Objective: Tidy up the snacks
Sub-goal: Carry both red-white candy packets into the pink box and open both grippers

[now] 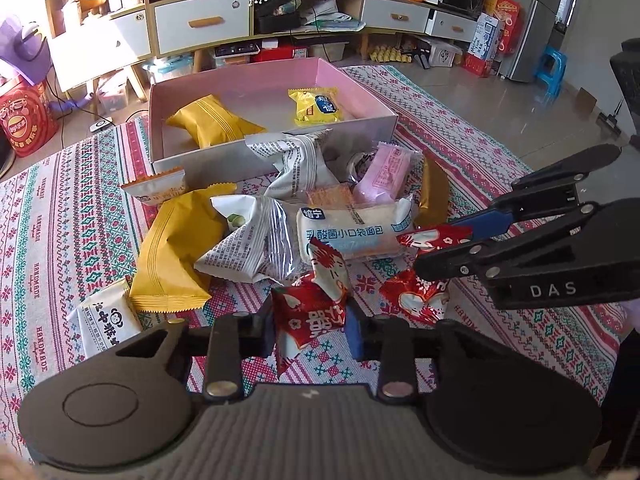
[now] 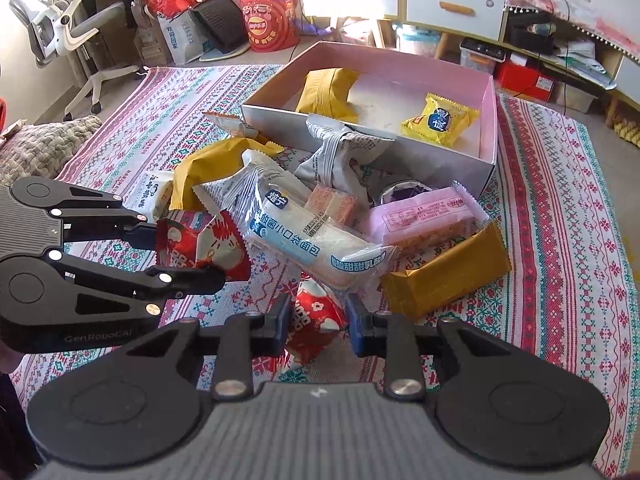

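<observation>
Both tongs [image 1: 310, 334] [image 2: 318, 326] clamp red candy packets [image 1: 308, 316] [image 2: 316, 320]; neighbouring tongs read "DAS", "GenRoboCai".

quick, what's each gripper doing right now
left gripper: closed on a red snack packet.
right gripper: closed on another red packet.

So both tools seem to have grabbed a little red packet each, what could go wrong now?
1. The left tool pinches only the lower part of its red packet; the crinkly wrapper might slip out during the lift.
2. The right tool holds its red packet right under the white bread bag, so lifting could drag that along.
3. The tools sit close together and might bump on the way to the pink box.
</observation>
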### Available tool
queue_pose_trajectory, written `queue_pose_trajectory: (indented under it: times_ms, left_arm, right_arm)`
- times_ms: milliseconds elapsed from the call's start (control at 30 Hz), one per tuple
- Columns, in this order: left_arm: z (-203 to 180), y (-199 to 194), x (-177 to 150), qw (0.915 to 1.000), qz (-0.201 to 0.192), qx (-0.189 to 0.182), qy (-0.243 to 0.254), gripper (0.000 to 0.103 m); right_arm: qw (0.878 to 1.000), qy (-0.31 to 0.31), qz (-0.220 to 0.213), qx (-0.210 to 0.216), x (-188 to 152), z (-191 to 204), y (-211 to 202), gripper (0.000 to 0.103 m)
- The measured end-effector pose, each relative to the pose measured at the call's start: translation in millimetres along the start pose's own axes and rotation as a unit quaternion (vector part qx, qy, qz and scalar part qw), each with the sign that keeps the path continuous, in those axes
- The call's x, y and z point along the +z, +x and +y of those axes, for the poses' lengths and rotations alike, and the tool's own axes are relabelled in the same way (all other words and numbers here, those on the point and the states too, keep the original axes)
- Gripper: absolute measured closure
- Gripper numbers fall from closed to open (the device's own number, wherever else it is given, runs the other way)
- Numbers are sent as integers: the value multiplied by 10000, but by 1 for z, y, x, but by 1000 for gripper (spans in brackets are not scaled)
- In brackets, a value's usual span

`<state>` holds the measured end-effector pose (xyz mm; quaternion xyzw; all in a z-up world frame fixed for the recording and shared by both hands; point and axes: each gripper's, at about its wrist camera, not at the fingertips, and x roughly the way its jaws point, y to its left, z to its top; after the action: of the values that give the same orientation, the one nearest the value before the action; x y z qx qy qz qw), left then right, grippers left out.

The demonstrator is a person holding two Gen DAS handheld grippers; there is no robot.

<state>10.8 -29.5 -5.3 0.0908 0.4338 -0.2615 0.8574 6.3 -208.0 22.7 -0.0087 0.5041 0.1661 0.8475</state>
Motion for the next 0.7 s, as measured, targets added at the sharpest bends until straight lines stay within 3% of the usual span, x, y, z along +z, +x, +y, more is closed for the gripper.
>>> queue_pose_trajectory:
  times_ms: [400,700]
  left_arm:
    - [5,-16,19,9992,-299,128,-223,64]
    - [6,-9,64,9978,-494,304,-311,63]
  right_arm:
    - [9981,315,-533,-2,29,-21,-24,77]
    - [9899,746,-1135,-398,65,-59,-18,77]
